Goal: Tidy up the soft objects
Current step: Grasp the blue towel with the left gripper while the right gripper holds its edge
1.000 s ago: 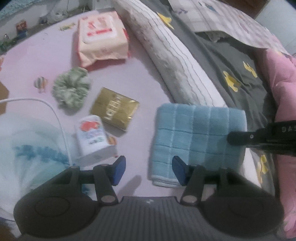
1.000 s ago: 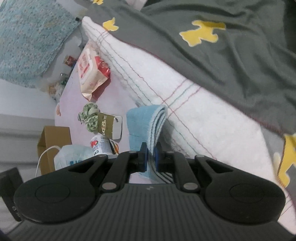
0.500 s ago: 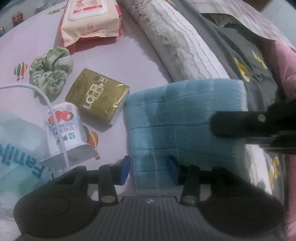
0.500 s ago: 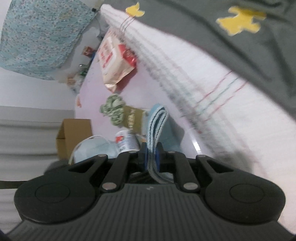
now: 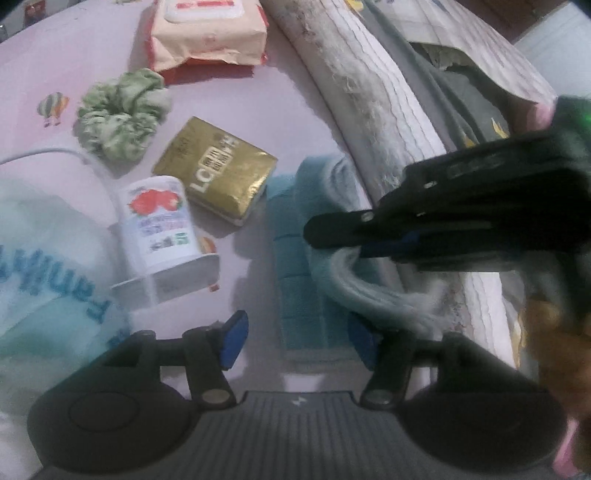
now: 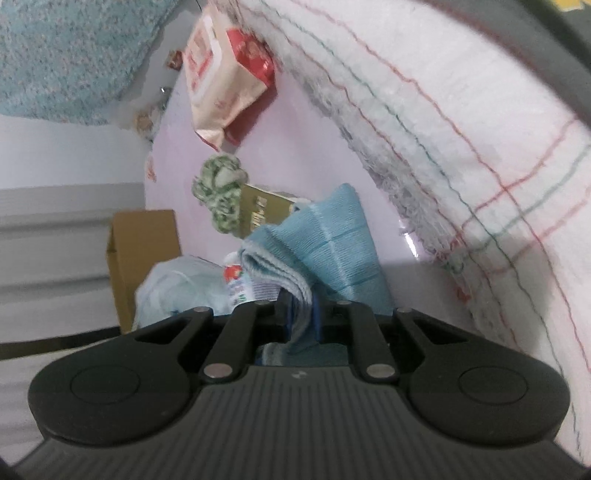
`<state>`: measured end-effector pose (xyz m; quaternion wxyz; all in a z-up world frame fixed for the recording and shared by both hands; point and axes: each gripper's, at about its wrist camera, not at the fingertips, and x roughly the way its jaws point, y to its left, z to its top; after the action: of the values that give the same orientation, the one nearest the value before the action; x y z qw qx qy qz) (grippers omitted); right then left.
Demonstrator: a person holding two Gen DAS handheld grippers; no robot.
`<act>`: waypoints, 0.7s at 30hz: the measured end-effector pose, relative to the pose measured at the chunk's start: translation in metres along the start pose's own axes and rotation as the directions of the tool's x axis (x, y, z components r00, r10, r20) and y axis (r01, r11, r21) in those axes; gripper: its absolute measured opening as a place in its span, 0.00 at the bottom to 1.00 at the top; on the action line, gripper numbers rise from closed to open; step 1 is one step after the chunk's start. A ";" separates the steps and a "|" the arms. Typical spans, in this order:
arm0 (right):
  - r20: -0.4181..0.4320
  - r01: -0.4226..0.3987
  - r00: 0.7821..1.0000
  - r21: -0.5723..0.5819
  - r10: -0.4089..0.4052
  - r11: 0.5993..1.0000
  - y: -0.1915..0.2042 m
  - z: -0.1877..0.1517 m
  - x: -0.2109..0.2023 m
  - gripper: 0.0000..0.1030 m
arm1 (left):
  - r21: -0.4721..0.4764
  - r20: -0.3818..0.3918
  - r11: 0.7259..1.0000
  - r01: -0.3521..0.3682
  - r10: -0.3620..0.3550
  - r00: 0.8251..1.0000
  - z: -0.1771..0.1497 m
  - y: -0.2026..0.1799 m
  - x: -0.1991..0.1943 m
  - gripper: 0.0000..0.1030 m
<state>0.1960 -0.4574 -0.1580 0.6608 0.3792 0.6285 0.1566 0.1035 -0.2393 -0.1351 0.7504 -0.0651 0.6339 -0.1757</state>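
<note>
**Mia:** What does the left camera see?

**Ben:** The left gripper (image 5: 297, 341) has its two blue pads apart. They have just been opening wider. The near end of the soft light-blue checked towel (image 5: 295, 258) lies between them on the pale pink sheet (image 5: 229, 88), but I cannot see the pads pressing it.

**Mia:** And the other claw?

**Ben:** The black right gripper (image 5: 347, 240) comes in from the right. It is pinching a fold of the towel and lifting that edge up, so the towel looks bunched.

**Mia:** What is beside the towel?

**Ben:** A shiny gold packet (image 5: 216, 175) lies just left of it. A small white yogurt cup with red strawberries (image 5: 159, 225) lies tipped over near the packet. A green crinkly hair scrunchie (image 5: 122, 114) sits farther up, and a big peach pack of wet wipes (image 5: 210, 33) sits at the top. A thin white cable (image 5: 48, 153) runs over a white plastic bag with blue letters (image 5: 40, 258). A thick white blanket with thin stripes (image 5: 373, 92) lies along the towel's right side.

**Mia:** Now the right camera?

**Ben:** The right gripper (image 6: 301, 319) is clenched tight on the towel (image 6: 328, 236). The layers poke up between the pads. The scrunchie (image 6: 219, 194) and gold packet (image 6: 260, 212) show behind it. A brown cardboard box (image 6: 142, 251) stands at the left. The white blanket (image 6: 461, 129) fills the right.
</note>
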 end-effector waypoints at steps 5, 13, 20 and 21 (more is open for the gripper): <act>-0.036 0.001 0.999 0.025 0.000 1.000 -0.007 0.006 0.016 0.16 | -0.033 0.035 0.999 0.010 -0.009 0.999 0.003 0.005 -0.032 0.63; -0.039 -0.137 0.989 0.149 0.144 0.979 -0.020 0.011 0.025 0.54 | -0.095 0.183 0.989 0.110 -0.091 0.979 0.020 0.011 -0.076 0.69; -0.021 -0.180 0.982 0.159 0.186 0.971 -0.019 0.011 0.023 0.62 | 0.021 0.088 0.998 0.055 -0.056 0.995 0.028 -0.013 -0.037 0.69; -0.011 -0.188 0.981 0.161 0.192 0.969 -0.019 0.010 0.020 0.64 | 0.029 0.063 0.998 0.053 -0.055 0.997 0.028 -0.017 -0.028 0.68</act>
<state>0.2037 -0.4593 -0.1863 0.6018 0.4873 0.6085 0.1735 0.1235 -0.2486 -0.0989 0.7661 -0.0773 0.6051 -0.2024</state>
